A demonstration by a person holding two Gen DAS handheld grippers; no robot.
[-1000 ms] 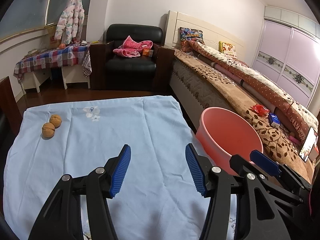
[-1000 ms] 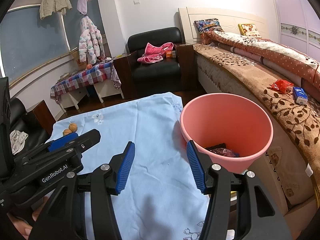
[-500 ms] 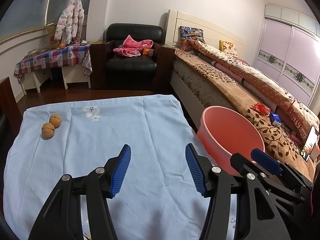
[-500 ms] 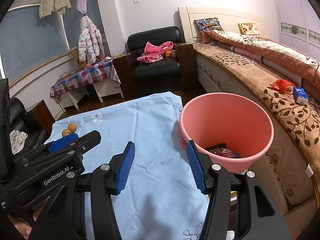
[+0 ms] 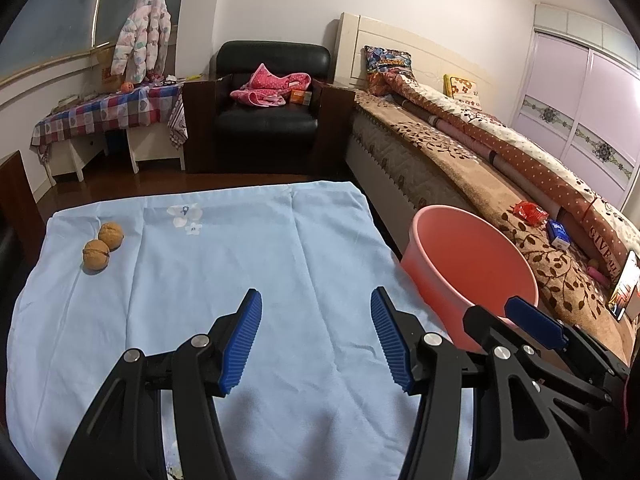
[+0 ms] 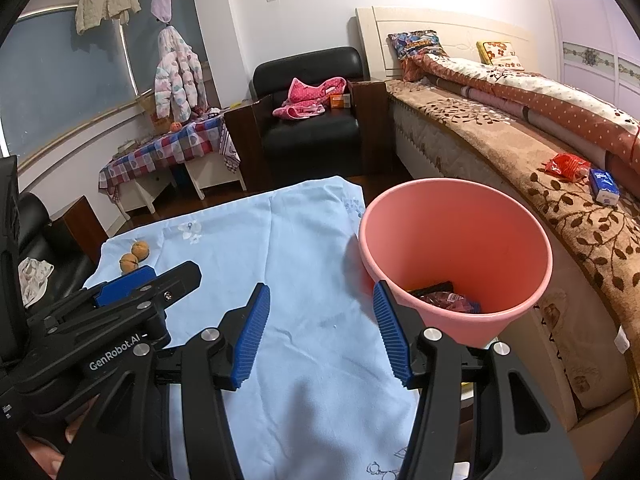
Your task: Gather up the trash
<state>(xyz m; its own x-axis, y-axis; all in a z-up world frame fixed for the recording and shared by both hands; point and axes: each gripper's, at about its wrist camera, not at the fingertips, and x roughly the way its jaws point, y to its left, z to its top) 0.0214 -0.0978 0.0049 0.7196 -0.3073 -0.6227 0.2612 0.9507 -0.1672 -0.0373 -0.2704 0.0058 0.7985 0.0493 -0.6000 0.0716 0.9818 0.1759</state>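
A pink bucket [image 6: 456, 240] stands at the right edge of a table covered by a light blue cloth [image 6: 280, 264]; dark and red wrappers [image 6: 444, 298] lie at its bottom. The bucket also shows in the left wrist view [image 5: 468, 260]. Two walnuts [image 5: 102, 246] lie on the cloth at the far left, also seen in the right wrist view [image 6: 134, 258]. My left gripper [image 5: 316, 338] is open and empty above the cloth [image 5: 240, 264]. My right gripper [image 6: 320, 336] is open and empty, its right finger just in front of the bucket.
A bed [image 6: 560, 168] runs along the right, with a red snack packet [image 6: 566, 166] and a blue-white box [image 6: 604, 186] on it. A black armchair [image 5: 272, 108] and a checked side table [image 5: 108, 116] stand behind the table.
Both grippers stay open and empty. The views have drifted only slightly; nothing on the table has moved.
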